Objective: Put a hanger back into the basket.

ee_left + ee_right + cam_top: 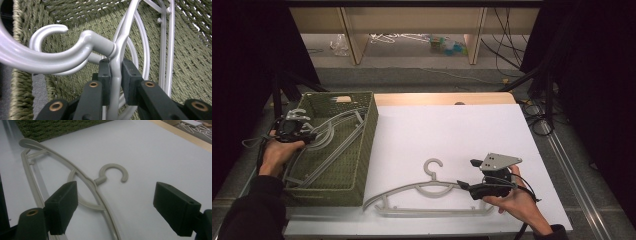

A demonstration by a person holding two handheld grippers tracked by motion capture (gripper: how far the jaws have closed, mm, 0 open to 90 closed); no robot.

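Observation:
A grey plastic hanger lies flat on the white table sheet, with its hook pointing away from the person. My right gripper is open just right of the hanger's shoulder, its jaws wide apart over the sheet and touching nothing. My left gripper is inside the green woven basket. There it is shut on the neck of another grey hanger, just below the hook. A second hanger's hook shows behind it.
The basket stands on the left part of the table, and its hangers lean across the inside. The white sheet spreads right of it. Behind the table are a wooden shelf frame, cables and clutter on the floor.

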